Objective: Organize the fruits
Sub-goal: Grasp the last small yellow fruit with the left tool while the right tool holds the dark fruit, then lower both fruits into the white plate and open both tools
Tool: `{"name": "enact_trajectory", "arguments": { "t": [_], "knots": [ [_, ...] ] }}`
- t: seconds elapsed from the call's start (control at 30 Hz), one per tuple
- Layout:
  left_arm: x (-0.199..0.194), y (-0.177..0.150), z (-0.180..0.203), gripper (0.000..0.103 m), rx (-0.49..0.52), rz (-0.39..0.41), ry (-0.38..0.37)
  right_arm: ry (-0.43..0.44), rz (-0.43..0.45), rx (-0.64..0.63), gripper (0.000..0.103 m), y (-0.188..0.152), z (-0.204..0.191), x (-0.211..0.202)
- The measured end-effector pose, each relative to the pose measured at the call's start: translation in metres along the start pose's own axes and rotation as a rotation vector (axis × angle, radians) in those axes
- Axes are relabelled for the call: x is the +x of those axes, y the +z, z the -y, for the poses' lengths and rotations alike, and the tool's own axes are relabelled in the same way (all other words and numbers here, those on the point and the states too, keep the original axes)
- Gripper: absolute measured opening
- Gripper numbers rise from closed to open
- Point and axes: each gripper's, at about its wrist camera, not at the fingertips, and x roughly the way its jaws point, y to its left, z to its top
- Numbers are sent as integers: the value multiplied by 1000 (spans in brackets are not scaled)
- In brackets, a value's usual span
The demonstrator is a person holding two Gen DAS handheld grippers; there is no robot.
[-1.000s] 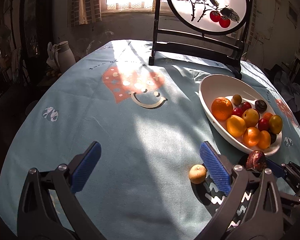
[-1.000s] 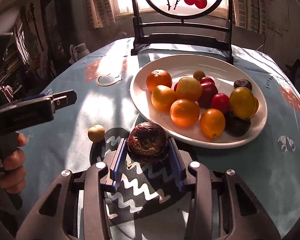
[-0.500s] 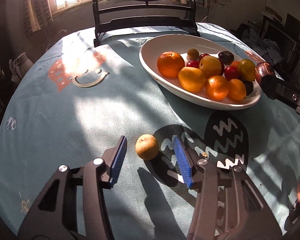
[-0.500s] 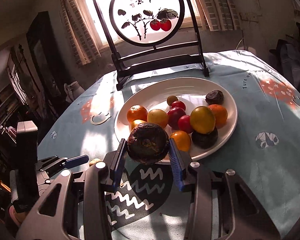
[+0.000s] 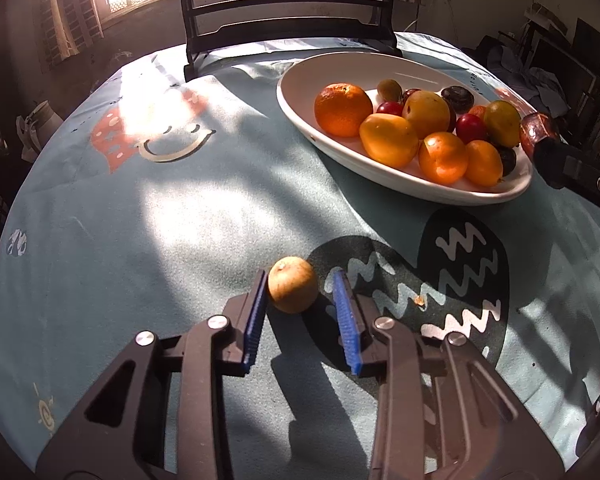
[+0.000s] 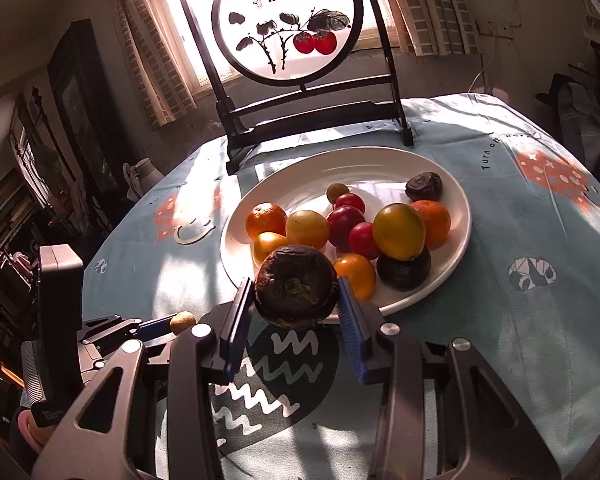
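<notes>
Small tan fruit [image 5: 292, 290] on tablecloth, dark wrinkled fruit [image 6: 296, 286] lifted, white plate [image 6: 458, 236] of fruits

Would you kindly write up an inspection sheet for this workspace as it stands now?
Surface: round table under a light blue printed tablecloth.
Job's things: white oval plate holding assorted fruits; small tan round fruit on the cloth.
Clutter: nothing seen.
Grippers: left gripper open around the tan fruit; right gripper shut on a dark wrinkled fruit, at the plate's near rim.
Cables: nothing seen.
Surroundings: round painted screen on a dark stand, sunlit window.
</notes>
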Motion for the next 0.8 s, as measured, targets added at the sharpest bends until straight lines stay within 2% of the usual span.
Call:
{"name": "enact_trajectory", "arguments": {
  "t": [0.17, 0.5, 0.67, 0.8],
  "knots": [
    [0, 0, -2, 26, -1, 3, 11, -2, 5, 3, 42, 0, 1, -1],
    [-5, -1, -3, 25, -21, 9, -4, 11, 16, -10, 42, 0, -2, -3],
    [-19, -7, 6, 25, -14, 38, -26, 36, 63, -16, 42, 3, -2, -14],
    [-40, 6, 13, 25, -21, 97, -62, 83, 99, 6, 42, 12, 4, -21]
  ]
}}
